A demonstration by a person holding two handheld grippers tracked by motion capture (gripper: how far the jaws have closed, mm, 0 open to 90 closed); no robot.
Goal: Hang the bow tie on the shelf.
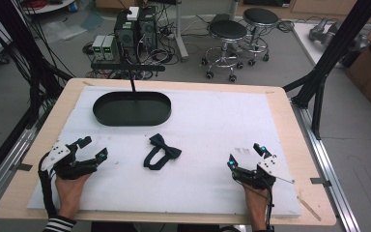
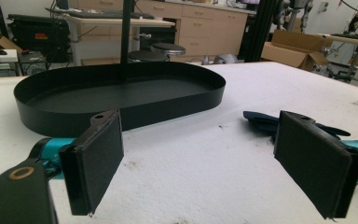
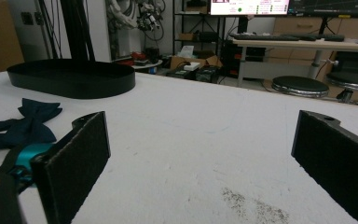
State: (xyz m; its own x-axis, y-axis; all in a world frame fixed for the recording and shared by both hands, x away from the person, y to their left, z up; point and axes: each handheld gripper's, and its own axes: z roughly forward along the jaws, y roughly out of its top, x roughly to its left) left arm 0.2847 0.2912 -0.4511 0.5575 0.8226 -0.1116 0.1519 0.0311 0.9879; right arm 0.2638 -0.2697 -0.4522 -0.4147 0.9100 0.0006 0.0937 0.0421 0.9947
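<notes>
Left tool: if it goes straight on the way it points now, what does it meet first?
Probably the side wall of the black oval metal tray, dead ahead of the open left tool. The dark blue fabric bow tie lies off to the side, likely missed.

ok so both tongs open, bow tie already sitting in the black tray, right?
Not quite. The bow tie lies on the white mat in front of the black tray, not in it; the high view shows it. The left tongs and right tongs are indeed open.
</notes>
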